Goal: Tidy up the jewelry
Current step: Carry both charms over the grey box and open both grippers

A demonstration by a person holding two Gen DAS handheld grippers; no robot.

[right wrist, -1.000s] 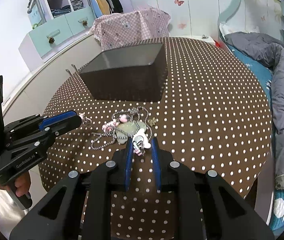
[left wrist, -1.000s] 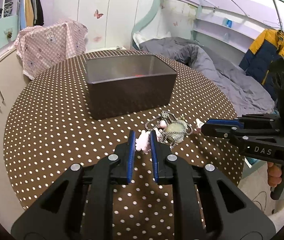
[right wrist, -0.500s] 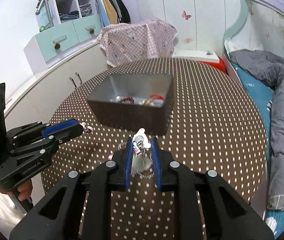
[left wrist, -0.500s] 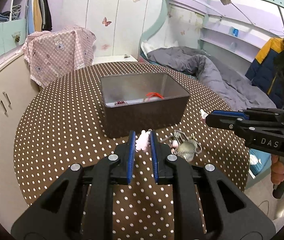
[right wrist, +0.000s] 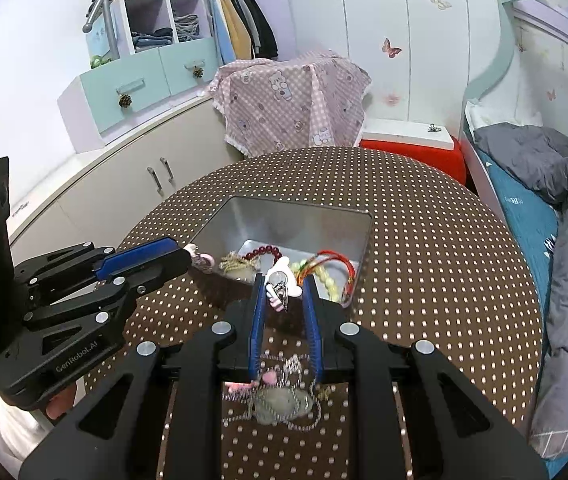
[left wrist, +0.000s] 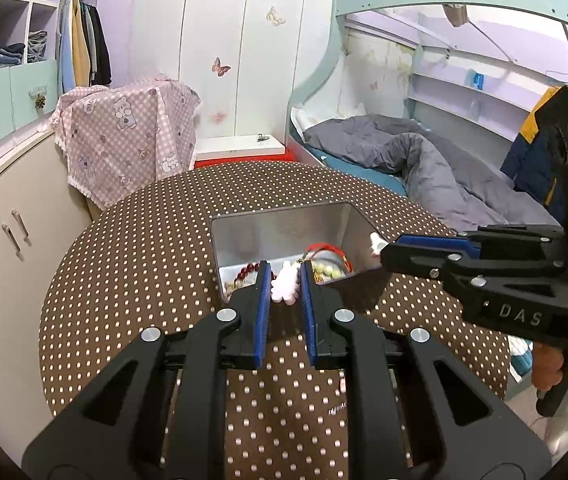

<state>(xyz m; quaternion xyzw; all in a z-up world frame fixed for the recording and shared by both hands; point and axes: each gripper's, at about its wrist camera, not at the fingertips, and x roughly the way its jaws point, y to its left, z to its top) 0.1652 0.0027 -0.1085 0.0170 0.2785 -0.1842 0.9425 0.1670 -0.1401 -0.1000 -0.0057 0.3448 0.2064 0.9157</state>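
On left wrist view: a pale pink charm (left wrist: 285, 286) is clamped between the left gripper's (left wrist: 285, 280) blue pads, held over the near edge of the box (left wrist: 279, 220) on the dotted table (left wrist: 131, 264). Beads are seen inside the box.

On right wrist view: a white charm (right wrist: 279, 286) is pinched by the right gripper (right wrist: 281, 290); a chain necklace (right wrist: 279, 400) hangs blurred below it, above the table.

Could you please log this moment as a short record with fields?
left hand-held gripper: shut on pink charm
right hand-held gripper: shut on white charm
necklace chain: hangs blurred below the right hand-held gripper, above the dotted tablecloth
box: open, holds red bead bracelet, pale bead bracelet, red cord
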